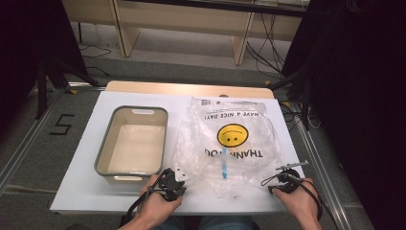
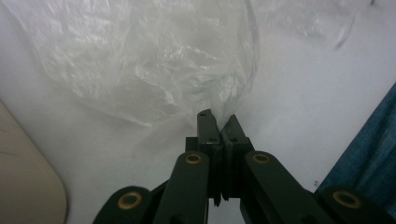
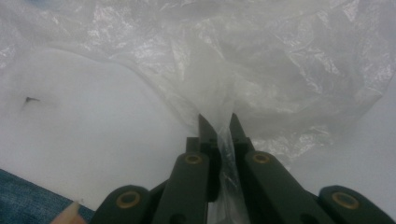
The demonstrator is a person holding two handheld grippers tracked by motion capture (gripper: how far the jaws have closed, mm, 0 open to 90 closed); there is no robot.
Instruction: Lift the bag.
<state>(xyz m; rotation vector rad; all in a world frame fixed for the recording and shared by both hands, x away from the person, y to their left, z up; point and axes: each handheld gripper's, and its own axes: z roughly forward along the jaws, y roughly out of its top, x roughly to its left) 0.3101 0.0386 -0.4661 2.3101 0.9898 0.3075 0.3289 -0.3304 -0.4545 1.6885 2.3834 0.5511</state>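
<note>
A clear plastic bag (image 1: 230, 139) with a yellow smiley face and upside-down black lettering lies flat on the white table (image 1: 81, 187). My left gripper (image 1: 178, 178) holds the bag's near left corner, its jaws shut on the thin plastic (image 2: 205, 88) in the left gripper view (image 2: 219, 122). My right gripper (image 1: 281, 178) is at the near right corner, jaws shut on a fold of the plastic (image 3: 280, 70) that runs down between them (image 3: 220, 125). A hand holds each gripper at the table's near edge.
An empty grey-rimmed cream tub (image 1: 103, 152) stands left of the bag, close to my left gripper. Blue jeans fabric (image 2: 369, 154) shows at the table's near edge. Beyond the table lie a floor with cables and wooden furniture legs (image 1: 125, 33).
</note>
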